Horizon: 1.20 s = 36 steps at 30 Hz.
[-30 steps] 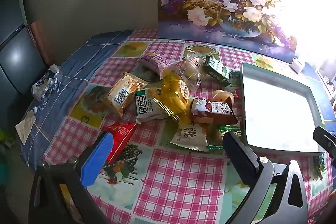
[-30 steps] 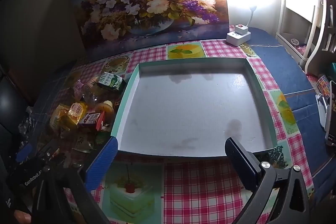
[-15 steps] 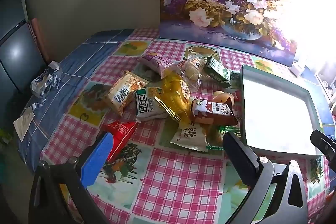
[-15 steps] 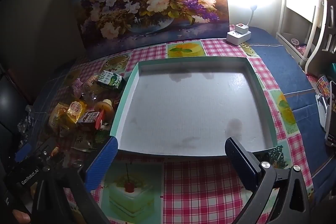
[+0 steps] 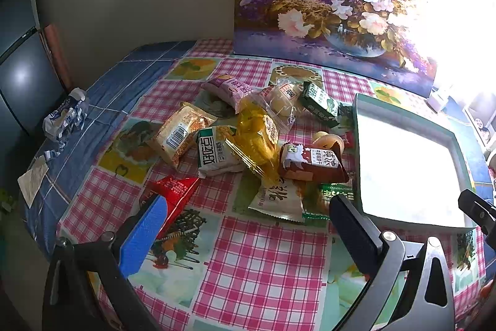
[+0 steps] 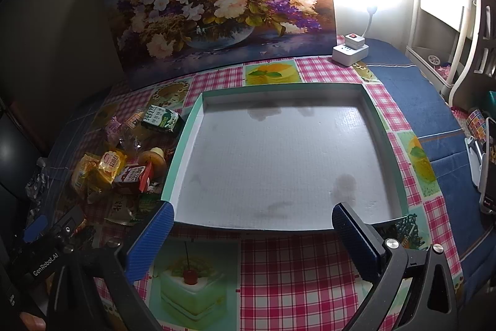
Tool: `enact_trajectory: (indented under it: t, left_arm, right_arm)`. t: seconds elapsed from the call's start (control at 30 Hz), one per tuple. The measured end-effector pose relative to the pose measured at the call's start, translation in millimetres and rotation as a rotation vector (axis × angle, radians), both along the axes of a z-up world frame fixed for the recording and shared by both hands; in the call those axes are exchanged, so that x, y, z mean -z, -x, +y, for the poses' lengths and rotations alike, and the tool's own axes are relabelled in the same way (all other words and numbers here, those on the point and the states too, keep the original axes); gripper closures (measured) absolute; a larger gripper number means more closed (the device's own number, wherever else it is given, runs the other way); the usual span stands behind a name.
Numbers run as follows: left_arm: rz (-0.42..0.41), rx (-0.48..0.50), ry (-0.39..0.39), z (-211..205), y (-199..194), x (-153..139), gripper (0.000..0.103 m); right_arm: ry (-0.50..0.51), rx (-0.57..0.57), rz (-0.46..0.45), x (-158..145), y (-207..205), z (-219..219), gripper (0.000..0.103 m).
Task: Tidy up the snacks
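A pile of snack packs lies on the checked tablecloth: a yellow bag [image 5: 259, 138], a brown biscuit pack [image 5: 313, 165], a green-white pack [image 5: 217, 152], a red pack [image 5: 173, 191], a beige pack [image 5: 181, 134] and a green carton [image 5: 319, 104]. The same pile shows at the left in the right wrist view [image 6: 124, 169]. A shallow white tray with a teal rim [image 6: 183, 151] stands empty to the right of the pile. My left gripper [image 5: 248, 234] is open and empty, just short of the pile. My right gripper [image 6: 251, 238] is open and empty at the tray's near edge.
A flower painting [image 6: 217, 8] leans against the wall behind the table. A white power strip [image 6: 350, 51] sits at the back right. A crumpled wrapper [image 5: 65, 117] lies at the table's left edge. A phone stand [image 6: 483, 163] is at the far right.
The left gripper has drawn slightly back and left from the pile. The right gripper has barely moved. Nothing was picked up.
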<state>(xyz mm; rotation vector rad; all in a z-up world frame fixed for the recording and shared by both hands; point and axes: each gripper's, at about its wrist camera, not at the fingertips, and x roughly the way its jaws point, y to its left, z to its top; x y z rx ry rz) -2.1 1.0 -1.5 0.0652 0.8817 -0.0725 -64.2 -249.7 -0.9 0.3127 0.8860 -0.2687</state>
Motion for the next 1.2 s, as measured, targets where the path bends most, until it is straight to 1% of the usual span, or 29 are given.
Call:
enact_trajectory:
  t: [0.7, 1.2]
  left_arm:
    - [0.013, -0.004, 0.018, 3.4, 0.2, 2.9, 0.0]
    - [0.048, -0.013, 0.065, 9.6, -5.0, 8.5, 0.0]
  right_arm:
    - [0.001, -0.001, 0.001, 1.2, -0.4, 0.2, 0.0]
    - [0.016, -0.003, 0.017, 3.7, -1.9, 2.2, 0.0]
